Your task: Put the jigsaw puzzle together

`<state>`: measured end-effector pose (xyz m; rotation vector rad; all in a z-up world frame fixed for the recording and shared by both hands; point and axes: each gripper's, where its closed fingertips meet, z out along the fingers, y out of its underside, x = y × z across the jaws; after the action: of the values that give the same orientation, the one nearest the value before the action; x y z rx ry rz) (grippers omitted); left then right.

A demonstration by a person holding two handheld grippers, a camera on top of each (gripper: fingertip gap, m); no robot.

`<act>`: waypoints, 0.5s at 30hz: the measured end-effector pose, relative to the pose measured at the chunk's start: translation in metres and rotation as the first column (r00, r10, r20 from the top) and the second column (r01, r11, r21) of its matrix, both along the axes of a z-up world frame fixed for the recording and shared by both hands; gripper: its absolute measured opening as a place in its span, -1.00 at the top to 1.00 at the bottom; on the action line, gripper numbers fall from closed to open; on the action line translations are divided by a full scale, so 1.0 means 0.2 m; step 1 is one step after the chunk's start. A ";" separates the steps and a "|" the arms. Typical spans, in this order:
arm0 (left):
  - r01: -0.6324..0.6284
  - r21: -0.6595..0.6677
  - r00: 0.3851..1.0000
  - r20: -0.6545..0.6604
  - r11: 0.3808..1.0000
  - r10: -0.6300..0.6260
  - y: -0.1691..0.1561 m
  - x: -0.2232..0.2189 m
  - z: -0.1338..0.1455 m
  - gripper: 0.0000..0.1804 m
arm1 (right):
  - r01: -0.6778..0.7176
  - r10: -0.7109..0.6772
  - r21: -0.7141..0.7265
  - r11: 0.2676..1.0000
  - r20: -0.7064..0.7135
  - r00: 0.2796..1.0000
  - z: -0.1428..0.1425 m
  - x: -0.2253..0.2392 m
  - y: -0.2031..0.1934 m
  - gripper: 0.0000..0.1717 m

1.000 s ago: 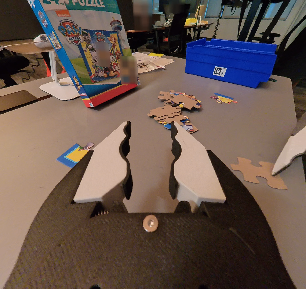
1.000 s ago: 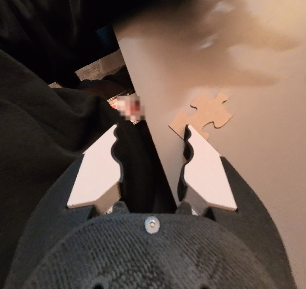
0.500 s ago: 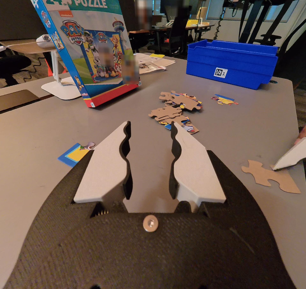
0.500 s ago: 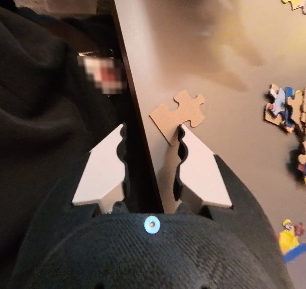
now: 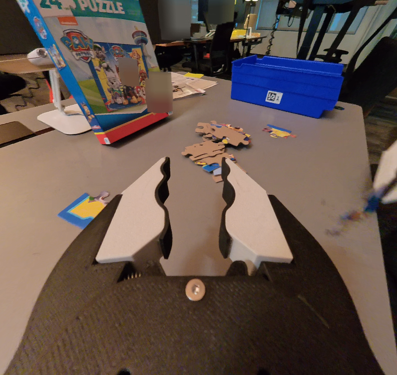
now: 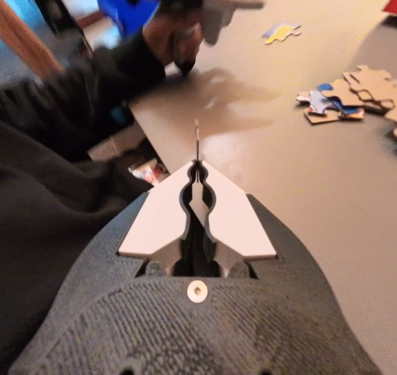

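My right gripper (image 6: 196, 162) is shut on a thin puzzle piece (image 6: 196, 136), seen edge-on and sticking out past the fingertips above the grey table's near edge (image 6: 148, 132). It shows blurred at the right edge of the left wrist view (image 5: 386, 177), with the coloured piece (image 5: 372, 201) hanging from it. My left gripper (image 5: 195, 160) is open and empty, hovering over the table (image 5: 86, 166) just short of a pile of puzzle pieces (image 5: 217, 145). The pile also shows in the right wrist view (image 6: 352, 98). A blue and yellow piece (image 5: 83, 209) lies left of my left gripper.
A puzzle box (image 5: 96, 59) leans against a white stand (image 5: 62, 119) at the far left. A blue bin (image 5: 285, 80) stands at the far right, papers (image 5: 191, 83) behind. A small coloured piece (image 5: 279, 131) lies near the bin. A person's dark clothing (image 6: 53, 192) is beside the table edge.
My right gripper slid the brown-backed piece to the table edge, closed on it and lifted it; the piece is gone from the table. My left gripper stayed open and nearly still.
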<state>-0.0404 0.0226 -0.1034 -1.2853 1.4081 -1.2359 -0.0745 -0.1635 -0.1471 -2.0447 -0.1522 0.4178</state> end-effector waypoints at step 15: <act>0.235 -0.039 0.971 -0.039 0.971 -0.237 -0.41 0.10 -0.03 0.50 | 0.347 -0.322 -0.038 0.937 -0.478 0.817 0.02 0.36 0.07 1.00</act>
<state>-0.0197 -0.0602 -0.1099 -1.1989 1.6142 -1.4017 -0.0031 -0.1492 -0.1434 -1.8077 0.4919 0.6726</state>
